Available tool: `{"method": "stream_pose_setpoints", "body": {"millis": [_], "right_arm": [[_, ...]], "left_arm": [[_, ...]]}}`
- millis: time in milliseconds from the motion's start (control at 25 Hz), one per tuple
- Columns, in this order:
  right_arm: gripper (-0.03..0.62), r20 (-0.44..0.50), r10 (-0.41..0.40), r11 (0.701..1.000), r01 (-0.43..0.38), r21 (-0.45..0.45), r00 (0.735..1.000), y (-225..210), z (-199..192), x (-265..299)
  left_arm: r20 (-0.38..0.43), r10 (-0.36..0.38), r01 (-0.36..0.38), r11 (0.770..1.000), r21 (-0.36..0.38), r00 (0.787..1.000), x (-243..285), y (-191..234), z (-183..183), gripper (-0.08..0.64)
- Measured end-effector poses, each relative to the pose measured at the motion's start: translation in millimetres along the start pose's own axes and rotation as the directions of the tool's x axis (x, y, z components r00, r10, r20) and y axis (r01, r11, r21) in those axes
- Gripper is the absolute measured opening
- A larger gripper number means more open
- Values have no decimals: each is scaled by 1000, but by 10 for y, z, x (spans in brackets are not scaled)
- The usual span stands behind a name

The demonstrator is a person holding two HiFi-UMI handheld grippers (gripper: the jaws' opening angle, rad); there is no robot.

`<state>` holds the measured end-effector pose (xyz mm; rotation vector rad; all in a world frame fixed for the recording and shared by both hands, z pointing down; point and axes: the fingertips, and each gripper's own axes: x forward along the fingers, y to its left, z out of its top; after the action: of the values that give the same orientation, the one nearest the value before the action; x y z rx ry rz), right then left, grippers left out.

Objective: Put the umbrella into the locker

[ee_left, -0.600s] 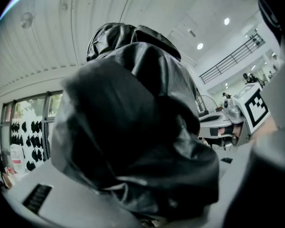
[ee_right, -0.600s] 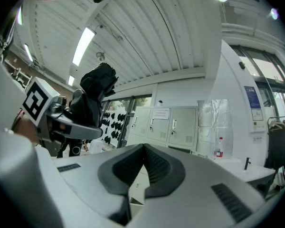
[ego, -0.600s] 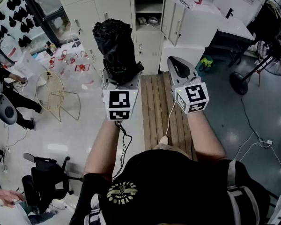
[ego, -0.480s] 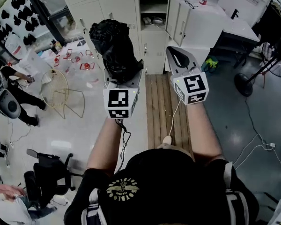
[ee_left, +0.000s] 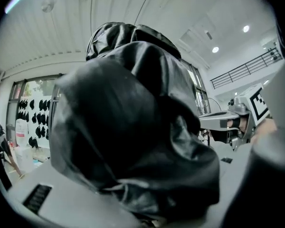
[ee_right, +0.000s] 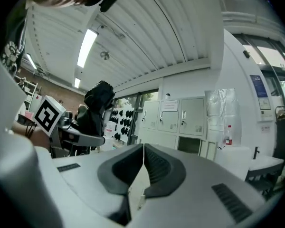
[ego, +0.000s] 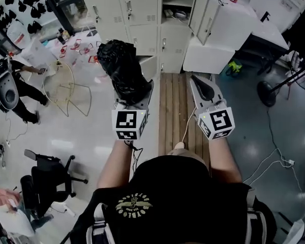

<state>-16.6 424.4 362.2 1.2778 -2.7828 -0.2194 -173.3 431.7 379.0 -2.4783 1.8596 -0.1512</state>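
Observation:
A bundled black umbrella [ego: 121, 70] sticks up from my left gripper [ego: 133, 94], which is shut on its lower end. In the left gripper view the crumpled black umbrella fabric [ee_left: 133, 127] fills most of the picture and hides the jaws. My right gripper [ego: 203, 88] is held level beside it, shut and empty; its pads [ee_right: 154, 160] meet along a thin seam. The cream lockers [ego: 142, 14] stand ahead, with one open compartment [ego: 176, 1] and its door [ego: 199, 11] swung out. From the right gripper view the lockers [ee_right: 178, 115] are straight ahead and the umbrella [ee_right: 96, 106] is to the left.
A strip of wooden planks [ego: 172, 111] leads to the lockers. A white cabinet [ego: 221, 34] juts out at the right, with a fan stand [ego: 272, 88] beyond it. At the left stand a wire chair frame [ego: 66, 88], a person [ego: 12, 93] and an office chair [ego: 46, 179].
The lockers now sit lower and larger in the head view. Both grippers are lower in the picture. The umbrella stays in the left gripper and the right stays shut.

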Motion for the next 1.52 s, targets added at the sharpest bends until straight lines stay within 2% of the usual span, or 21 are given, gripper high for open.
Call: {"method": "stream_pose_setpoints", "body": {"millis": [160,320,520,680,920,1240,1400,1520], "right_arm": [[31,-28,-55,998,56,38,998,-59,-280,-186],[31,-33,-70,996,72,50,997,-186,-376,-270],[31,6,-77,997,77,27,997,-530,-297,-113],[31,19,-64,998,64,17,998,-727,-296,125],[31,24,-34,999,34,-2,999,-1015,-320,487],[31,35,-24,1000,24,-18,999,-1431,-244,896],[31,44,-34,999,34,0,998,-1681,-261,981],[31,52,-30,1000,30,1,998,-1849,-268,1030]], "left_arm": [[-27,-22,22,1000,-22,999,-141,-47,-280,287],[-9,-72,71,995,-69,997,-148,-204,-309,287],[-43,-44,46,998,45,998,156,-177,-298,287],[-35,-33,34,999,28,999,471,-91,-227,287],[-39,-39,41,998,48,998,962,-70,-164,287],[-37,-42,43,998,39,998,1538,-47,-73,288],[-31,-41,43,996,82,999,1775,-127,-36,287],[-27,-48,51,995,88,998,1950,-216,-5,287]]}}
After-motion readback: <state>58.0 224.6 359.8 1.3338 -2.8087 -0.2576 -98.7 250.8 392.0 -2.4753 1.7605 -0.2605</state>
